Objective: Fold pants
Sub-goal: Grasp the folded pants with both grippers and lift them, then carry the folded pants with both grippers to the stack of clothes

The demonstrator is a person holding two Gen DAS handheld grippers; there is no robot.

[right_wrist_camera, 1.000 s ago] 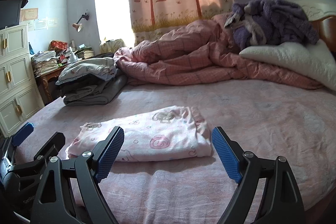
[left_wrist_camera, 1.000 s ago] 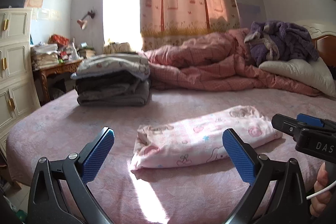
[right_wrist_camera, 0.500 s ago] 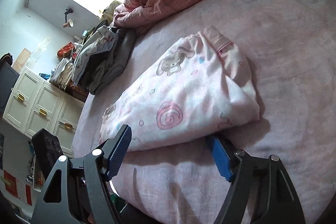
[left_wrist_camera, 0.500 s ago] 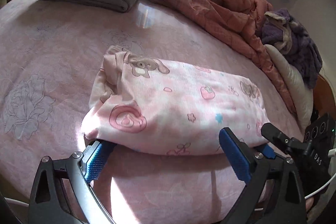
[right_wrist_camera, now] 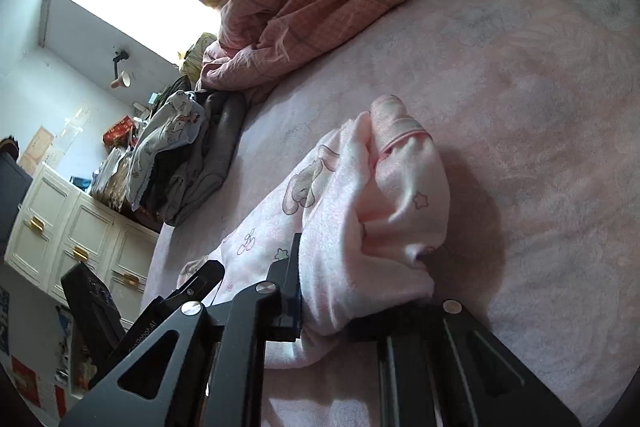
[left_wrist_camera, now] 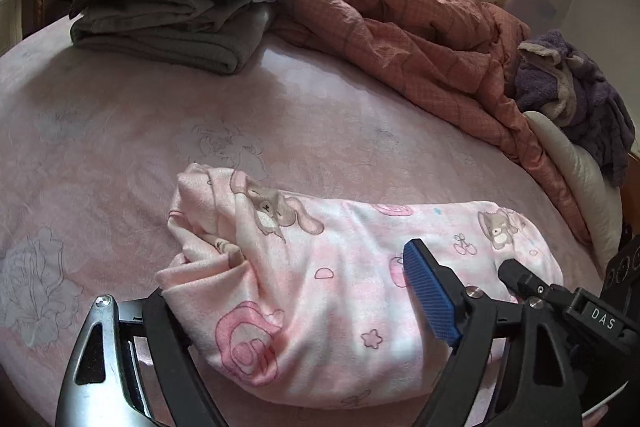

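Observation:
The folded pink pants [left_wrist_camera: 320, 267] with cartoon prints lie lengthwise on the pink bed sheet [left_wrist_camera: 120, 147]. My left gripper [left_wrist_camera: 288, 287] straddles their left half. One finger is tucked under the cloth, and the blue pad [left_wrist_camera: 428, 295] of the other stands at the top face. Its jaws are closing with the pants between them, and that pad's face still shows. In the right wrist view my right gripper [right_wrist_camera: 352, 291] is closing, with the other end of the pants [right_wrist_camera: 360, 195] bunched and pinched between its fingers. Its black tip [left_wrist_camera: 516, 275] shows at the right of the left wrist view.
A stack of folded clothes [left_wrist_camera: 172, 7] sits at the far left of the bed. A rumpled pink quilt [left_wrist_camera: 420, 47] runs along the back. A purple robe [left_wrist_camera: 572, 99] lies on a white pillow [left_wrist_camera: 572, 187]. White cabinets [right_wrist_camera: 72, 235] stand beside the bed.
Both grippers came down, tilted and reached the near edge of the pants. The right gripper closed on its end and bunched the cloth. The left jaws narrowed around the other half.

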